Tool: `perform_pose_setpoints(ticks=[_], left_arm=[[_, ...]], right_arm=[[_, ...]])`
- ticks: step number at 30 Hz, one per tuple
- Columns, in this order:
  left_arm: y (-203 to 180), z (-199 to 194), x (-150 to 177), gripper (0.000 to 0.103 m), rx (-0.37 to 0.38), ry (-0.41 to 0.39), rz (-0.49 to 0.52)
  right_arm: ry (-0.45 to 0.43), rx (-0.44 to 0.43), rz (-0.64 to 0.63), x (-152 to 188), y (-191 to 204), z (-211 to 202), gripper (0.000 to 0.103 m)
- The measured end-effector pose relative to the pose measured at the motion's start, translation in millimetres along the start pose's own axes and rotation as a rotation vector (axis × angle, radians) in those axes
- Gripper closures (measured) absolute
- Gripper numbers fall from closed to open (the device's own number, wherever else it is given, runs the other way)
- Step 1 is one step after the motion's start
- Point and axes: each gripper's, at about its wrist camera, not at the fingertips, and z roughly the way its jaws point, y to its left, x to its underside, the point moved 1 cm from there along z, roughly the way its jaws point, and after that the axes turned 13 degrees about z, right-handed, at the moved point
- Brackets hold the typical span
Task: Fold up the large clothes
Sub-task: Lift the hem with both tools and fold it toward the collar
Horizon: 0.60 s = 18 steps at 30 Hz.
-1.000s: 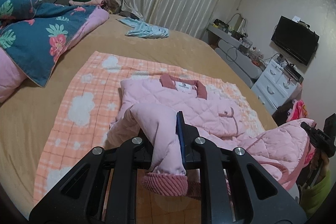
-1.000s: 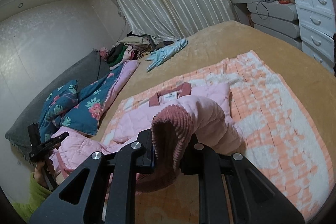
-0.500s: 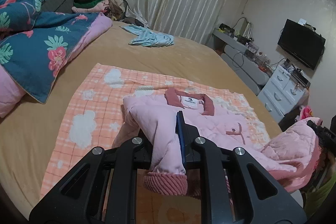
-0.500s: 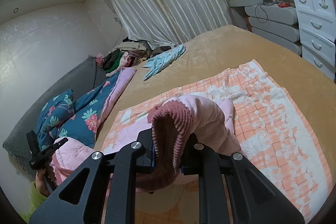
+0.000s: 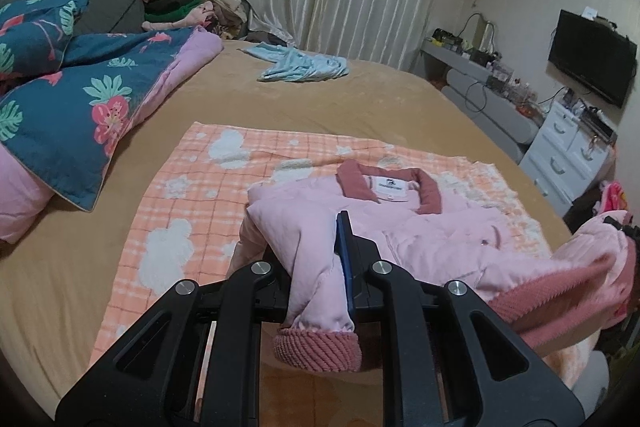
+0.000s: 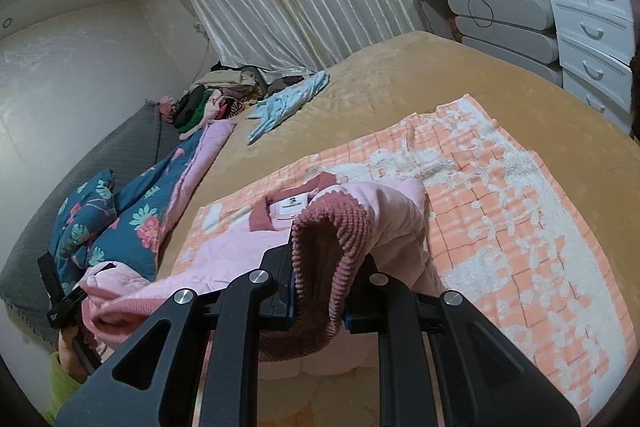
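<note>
The pink jacket's neck label print is too small to read.

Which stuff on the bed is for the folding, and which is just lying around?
For the folding:
pink jacket
left hand-held gripper, shut on a sleeve
right hand-held gripper, shut on the other sleeve
orange blanket beneath the jacket

Just lying around:
blue garment
floral quilt
clothes pile

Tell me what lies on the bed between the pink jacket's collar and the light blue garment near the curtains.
In the left wrist view, past the pink jacket's collar comes the far edge of the orange checked blanket, then bare tan bedspread up to the light blue garment.
</note>
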Motion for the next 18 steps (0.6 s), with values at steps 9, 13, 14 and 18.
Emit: perform_pose_setpoints(ticks=[9, 13, 14, 18], left_arm=[[12.1, 44.0, 4.3, 0.093, -0.041, 0.049, -0.005], [16.8, 64.4, 5.9, 0.093, -0.051, 0.074, -0.011], [18.0, 68.4, 6.4, 0.093, -0.051, 0.080, -0.015], [22.9, 86.0, 8.5, 0.092, -0.052, 0.101, -0.029]], right_arm=[[0.043, 0.027, 0.069, -12.8, -27.3, 50.1, 0.086], [0.085, 0.011, 0.130, -18.2, -40.7, 72.0, 0.082], [0.097, -0.003, 0.153, -19.8, -44.8, 76.6, 0.078], [0.135, -0.132, 0.304, -26.3, -64.5, 83.9, 0.014]])
